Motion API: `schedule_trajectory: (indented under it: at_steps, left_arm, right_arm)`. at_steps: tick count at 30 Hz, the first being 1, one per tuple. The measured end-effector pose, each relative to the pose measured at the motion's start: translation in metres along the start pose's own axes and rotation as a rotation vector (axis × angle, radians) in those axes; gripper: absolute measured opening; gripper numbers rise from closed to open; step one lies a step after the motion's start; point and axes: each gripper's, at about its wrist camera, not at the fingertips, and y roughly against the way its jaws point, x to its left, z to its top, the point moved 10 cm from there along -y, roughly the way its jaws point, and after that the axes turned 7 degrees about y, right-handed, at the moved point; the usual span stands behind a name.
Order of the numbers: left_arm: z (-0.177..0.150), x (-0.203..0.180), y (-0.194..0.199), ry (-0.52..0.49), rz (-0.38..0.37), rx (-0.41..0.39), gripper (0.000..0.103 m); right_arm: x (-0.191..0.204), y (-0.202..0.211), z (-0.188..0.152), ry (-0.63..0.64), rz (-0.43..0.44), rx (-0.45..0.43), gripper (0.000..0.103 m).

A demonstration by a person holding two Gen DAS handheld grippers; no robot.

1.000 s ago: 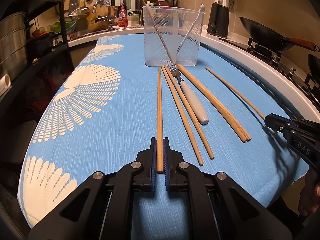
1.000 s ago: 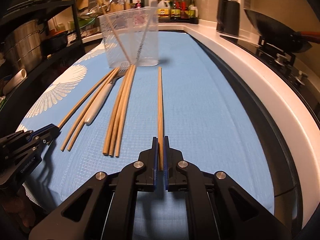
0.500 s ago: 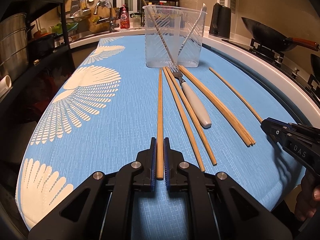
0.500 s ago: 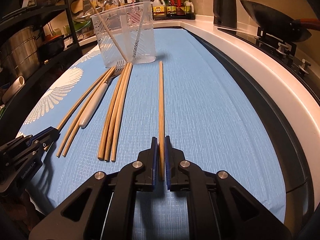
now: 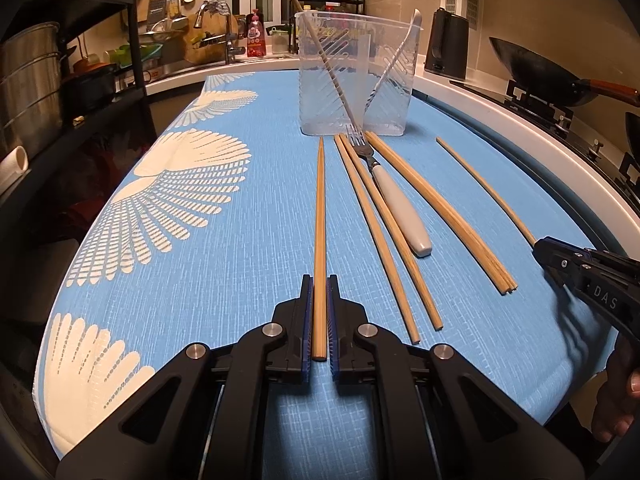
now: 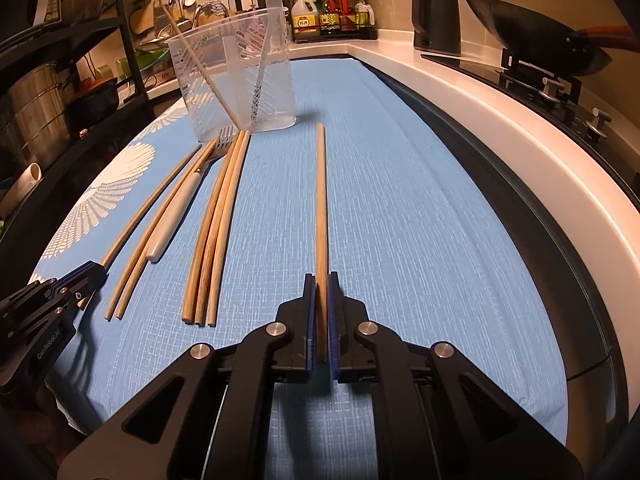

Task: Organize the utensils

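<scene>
My left gripper (image 5: pixel 319 285) is shut on the near end of a wooden chopstick (image 5: pixel 320 216) that runs straight ahead over the blue cloth (image 5: pixel 248 272). My right gripper (image 6: pixel 321 280) is shut on another chopstick (image 6: pixel 321 200). In the left wrist view the right gripper (image 5: pixel 538 245) shows at the right edge, with its chopstick (image 5: pixel 484 188) slanting away. A clear plastic holder (image 5: pixel 356 76) stands at the far end with a chopstick and a white-handled utensil leaning inside. Before it lie a white-handled fork (image 5: pixel 396 204) and several loose chopsticks (image 5: pixel 440 212).
The cloth's near edge drops off close to both grippers. A white counter rim (image 6: pixel 500 120) curves along the right, with a stove and black wok (image 6: pixel 532 36) beyond. A kettle (image 6: pixel 436 12) and bottles stand at the back. Dark shelving with pots (image 5: pixel 28 80) lines the left.
Each chopstick's near end sits slightly deeper between its jaws than a second ago. The right wrist view has tilted a little. Nothing on the cloth has shifted.
</scene>
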Motion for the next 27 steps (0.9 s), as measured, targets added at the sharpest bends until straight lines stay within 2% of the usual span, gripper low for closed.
schedule_trajectory:
  at_steps: [27]
  left_arm:
    - [0.0018, -0.0005, -0.0018, 0.005, -0.002, 0.002, 0.007]
  right_arm:
    - [0.0005, -0.0029, 0.0019, 0.006, -0.002, -0.001, 0.006]
